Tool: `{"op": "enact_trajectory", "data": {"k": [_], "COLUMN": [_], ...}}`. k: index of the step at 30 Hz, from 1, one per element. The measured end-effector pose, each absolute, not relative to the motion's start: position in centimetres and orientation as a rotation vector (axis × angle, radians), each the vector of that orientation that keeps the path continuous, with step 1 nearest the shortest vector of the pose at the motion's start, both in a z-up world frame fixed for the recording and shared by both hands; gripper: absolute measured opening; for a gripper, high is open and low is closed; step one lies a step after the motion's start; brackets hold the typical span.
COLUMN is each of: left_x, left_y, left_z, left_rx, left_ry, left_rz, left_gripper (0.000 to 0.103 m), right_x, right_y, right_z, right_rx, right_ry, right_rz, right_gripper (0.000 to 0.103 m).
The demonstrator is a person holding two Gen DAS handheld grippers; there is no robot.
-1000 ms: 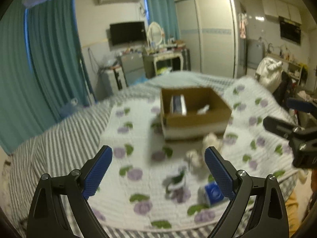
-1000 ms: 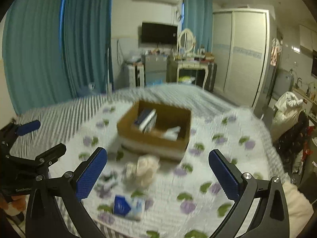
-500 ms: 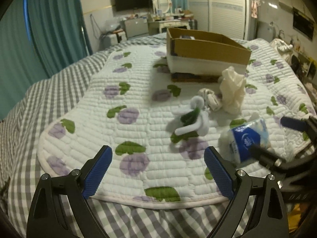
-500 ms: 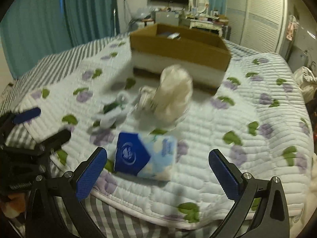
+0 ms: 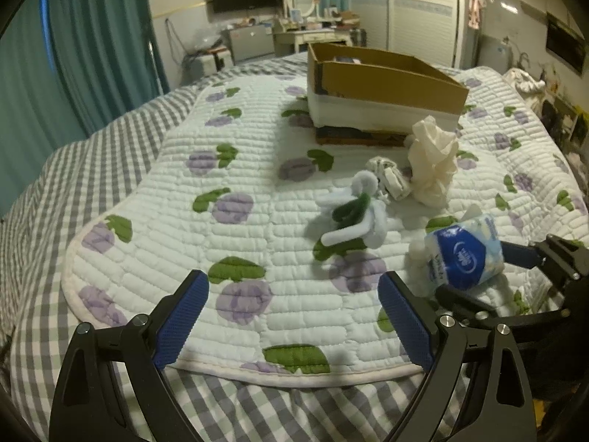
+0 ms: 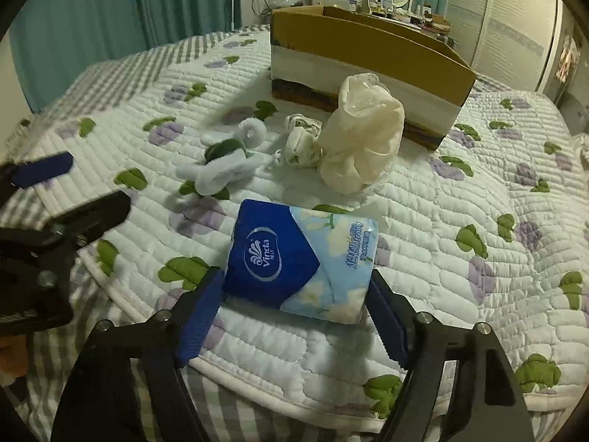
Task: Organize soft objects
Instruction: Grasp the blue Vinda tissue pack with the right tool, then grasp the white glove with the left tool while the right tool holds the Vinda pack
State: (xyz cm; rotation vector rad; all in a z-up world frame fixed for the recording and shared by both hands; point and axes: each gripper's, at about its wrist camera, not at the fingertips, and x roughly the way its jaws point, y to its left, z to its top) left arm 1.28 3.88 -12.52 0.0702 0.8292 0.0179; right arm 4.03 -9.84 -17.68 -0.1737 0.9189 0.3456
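Note:
A blue tissue pack (image 6: 300, 259) lies on the quilt, and my right gripper (image 6: 296, 311) has closed in on it, a pad against each side. It also shows in the left wrist view (image 5: 464, 252). My left gripper (image 5: 292, 322) is open and empty over the quilt's near edge. Beyond lie a white and green sock bundle (image 5: 351, 219), a small patterned cloth ball (image 5: 390, 176) and a cream crumpled bag (image 5: 432, 162). The cardboard box (image 5: 383, 81) stands behind them.
A quilted mat (image 5: 235, 191) with purple and green print covers a grey checked bedspread (image 5: 73, 184). Teal curtains hang at the left. A dresser, a TV and a wardrobe stand at the back of the room.
Both grippers have dropped low toward the quilt. My right gripper has moved up to the tissue pack and closed from wide open onto its sides.

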Motion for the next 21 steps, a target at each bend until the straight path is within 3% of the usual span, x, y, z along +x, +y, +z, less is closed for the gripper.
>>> {"op": "enact_trajectory", "data": {"k": [10, 14, 17, 21], "left_x": [2.3, 2.8, 3.6, 5.1], "left_y": [0.1, -2.8, -5.4, -7.3], "left_z": [-12.4, -12.9, -13.7, -15.3], "left_rx": [0.072, 0.076, 0.107, 0.095], "left_ry": [0.864, 0.884, 0.913, 0.964], "left_rz": [-0.045, -0.107, -0.145, -0.18], "left_gripper": [0.094, 0.094, 0.087, 0.085], "right_x": [3.2, 4.3, 5.1, 5.8], "right_y": [-15.0, -17.6, -19.2, -20.7], "right_z": [-12.4, -12.3, -12.9, -13.8], "right_rx": [-0.101, -0.093, -0.083, -0.07], "right_ry": [0.79, 0.796, 0.81, 0.825], "right_rz": [0.31, 0.246, 0.219, 0.209], "right_gripper": [0.074, 0.074, 0.074, 0.074]}}
